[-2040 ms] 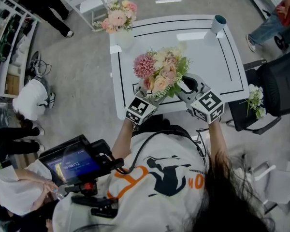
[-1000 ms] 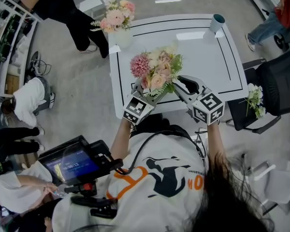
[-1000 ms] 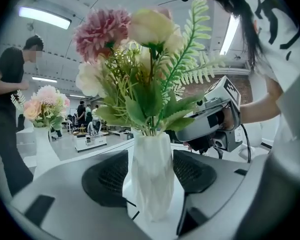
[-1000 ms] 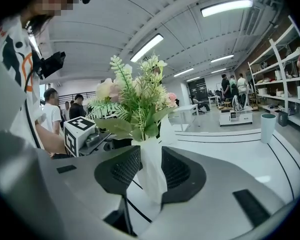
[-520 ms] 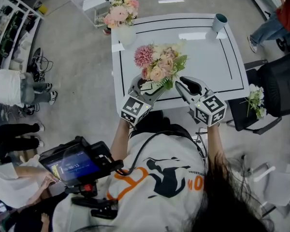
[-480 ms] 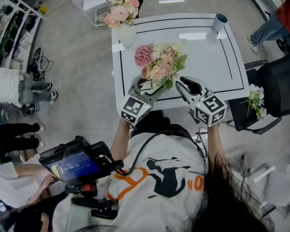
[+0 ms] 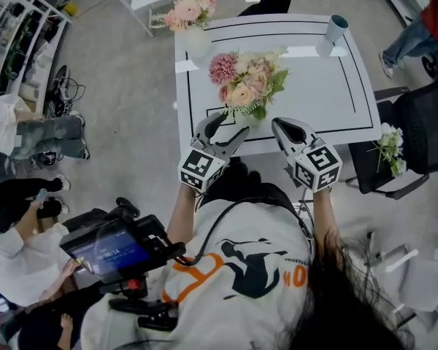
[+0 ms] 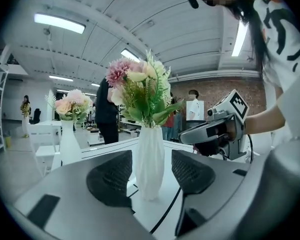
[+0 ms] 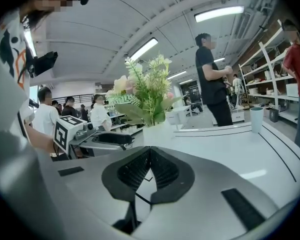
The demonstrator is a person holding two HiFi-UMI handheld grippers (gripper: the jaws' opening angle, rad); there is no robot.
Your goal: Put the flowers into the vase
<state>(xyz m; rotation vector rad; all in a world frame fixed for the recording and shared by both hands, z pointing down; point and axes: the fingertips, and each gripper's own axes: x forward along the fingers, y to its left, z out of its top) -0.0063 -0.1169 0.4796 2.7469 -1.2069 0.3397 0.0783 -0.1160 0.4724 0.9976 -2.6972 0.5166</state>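
A white vase (image 8: 149, 166) stands on the white table (image 7: 314, 86) with a pink, cream and green bouquet (image 7: 248, 86) in it. My left gripper (image 7: 220, 131) sits just short of the vase. Its jaws are wide and closing slightly; the vase shows between the pads (image 8: 112, 176) and nothing presses on it. My right gripper (image 7: 286, 128) hangs near the table's front edge, to the right of the vase, shut with nothing between its fingers (image 9: 160, 166). The bouquet (image 9: 145, 91) rises behind them.
A second white vase (image 7: 193, 44) with pink flowers stands at the table's far left corner, and a blue cup (image 7: 336, 28) at the far right. A black chair (image 7: 416, 133) holds loose flowers to the right. People stand around the table.
The vase with the bouquet now stands free on the table. My left gripper has let go and drawn back. My right gripper's jaws have closed and it has pulled back too.
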